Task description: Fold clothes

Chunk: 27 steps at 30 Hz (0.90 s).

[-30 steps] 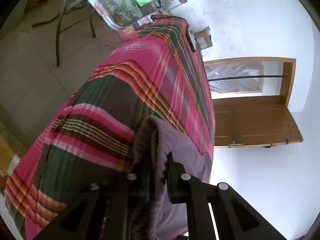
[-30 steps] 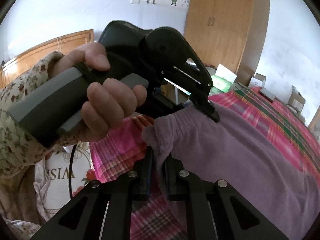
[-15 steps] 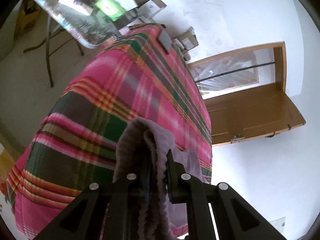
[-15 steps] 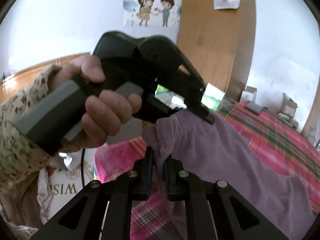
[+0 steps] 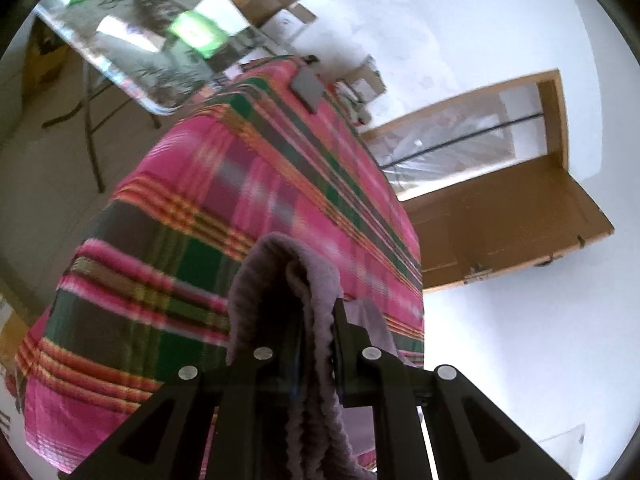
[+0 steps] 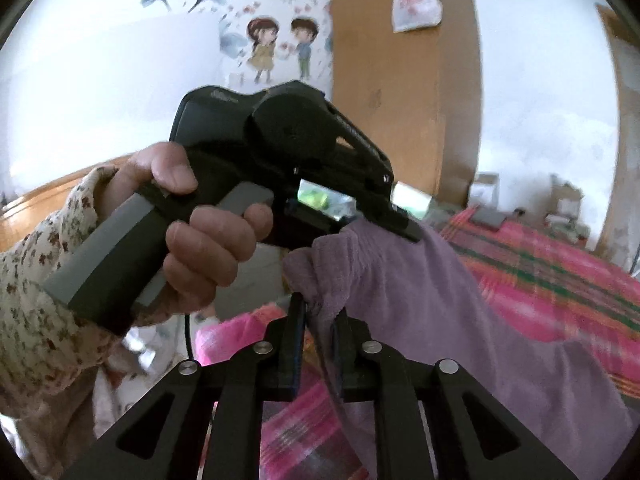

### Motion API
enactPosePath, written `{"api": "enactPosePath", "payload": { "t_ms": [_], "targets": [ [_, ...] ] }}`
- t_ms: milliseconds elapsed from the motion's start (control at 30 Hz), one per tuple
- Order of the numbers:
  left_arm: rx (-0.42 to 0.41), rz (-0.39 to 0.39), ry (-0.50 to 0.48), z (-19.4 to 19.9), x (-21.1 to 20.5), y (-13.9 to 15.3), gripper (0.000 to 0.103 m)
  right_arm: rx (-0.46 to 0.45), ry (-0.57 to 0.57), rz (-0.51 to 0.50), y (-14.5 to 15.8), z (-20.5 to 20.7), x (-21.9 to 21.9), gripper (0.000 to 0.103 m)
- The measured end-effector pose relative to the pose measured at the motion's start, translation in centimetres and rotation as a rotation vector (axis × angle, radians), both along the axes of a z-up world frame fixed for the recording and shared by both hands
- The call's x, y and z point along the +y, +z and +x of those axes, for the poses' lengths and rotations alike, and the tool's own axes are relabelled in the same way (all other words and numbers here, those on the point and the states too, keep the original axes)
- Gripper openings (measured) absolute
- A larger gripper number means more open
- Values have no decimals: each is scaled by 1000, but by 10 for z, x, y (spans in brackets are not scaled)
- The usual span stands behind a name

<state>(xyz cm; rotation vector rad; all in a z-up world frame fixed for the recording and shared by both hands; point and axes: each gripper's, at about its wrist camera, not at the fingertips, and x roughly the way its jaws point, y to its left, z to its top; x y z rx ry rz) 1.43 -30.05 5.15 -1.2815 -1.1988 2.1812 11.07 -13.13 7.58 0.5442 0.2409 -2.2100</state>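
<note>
While you hoist garment (image 5: pixel 288 280) off bed (image 5: pixel 192 216), left gripper (image 5: pixel 316 344) clamps hem; right gripper (image 6: pixel 320 320) jaws opening (cloth between). Next: carry edge toward 12 o'clock, lay flat.

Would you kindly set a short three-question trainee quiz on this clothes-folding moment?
1. True or false: the soft purple fleece garment lies flat, untouched, on the pink and green plaid bedspread.
2. Which holds the garment: A) left gripper only, B) right gripper only, C) both?
3. What hangs on the tall brown wooden wardrobe?

Key: 1 false; 2 C, though the right jaws are opening, cloth still between them; 3 a white plastic bag.
</note>
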Motion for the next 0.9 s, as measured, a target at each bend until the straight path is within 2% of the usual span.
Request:
{"api": "enactPosePath", "payload": {
  "t_ms": [133, 233, 300, 400, 500, 700, 900],
  "targets": [
    [-14, 6, 13, 0, -6, -7, 13, -106, 36, -26, -3, 2, 16, 20],
    [-21, 7, 12, -2, -8, -9, 13, -220, 74, -108, -1, -9, 42, 20],
    [-20, 3, 6, -2, -8, -9, 13, -239, 47, -130, -2, -16, 63, 20],
    [-21, 11, 6, -3, -9, -11, 13, -222, -94, -60, -15, -26, 87, 20],
    [-28, 17, 9, -4, -11, -15, 13, -269, -178, 26, -37, -34, 98, 20],
    [-34, 27, 8, -4, -14, -18, 13, -348, -67, 87, -60, -19, 91, 20],
    [-33, 30, 2, -4, -13, -17, 13, -404, -37, 96, -69, 10, 91, 20]
  ]
}}
